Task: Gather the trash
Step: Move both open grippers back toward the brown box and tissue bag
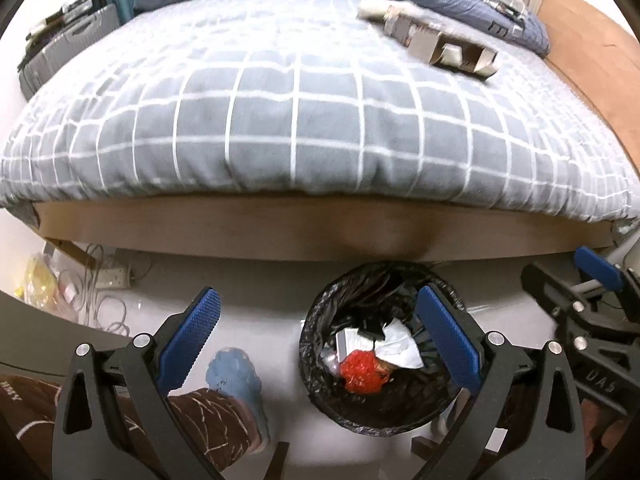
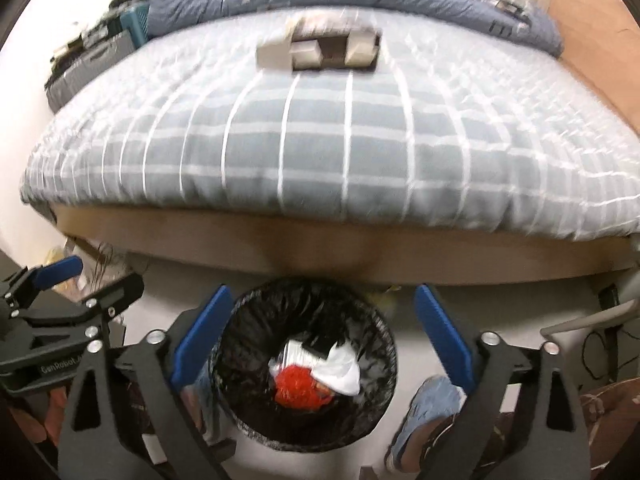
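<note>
Already the bin [image 2: 306, 364], low in both frames, holds white paper [image 2: 340, 368] and a red wad [image 2: 298, 390]. Both the left gripper [image 1: 316, 336] and right gripper [image 2: 320, 328] hang released and empty. A cardboard box [image 1: 440, 46] remains on the bed [image 1: 280, 120], upper right.

"GenRobot" on left gripper [image 2: 68, 280], "DAS" on right gripper [image 1: 560, 276]

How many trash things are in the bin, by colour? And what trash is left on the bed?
Red, in the bin: 1, a crumpled wrapper
White, in the bin: 1, a crumpled paper
Silvery, in the bin: 1, a piece
Brown, on the bed: 1, an open cardboard box
Total: 4
</note>
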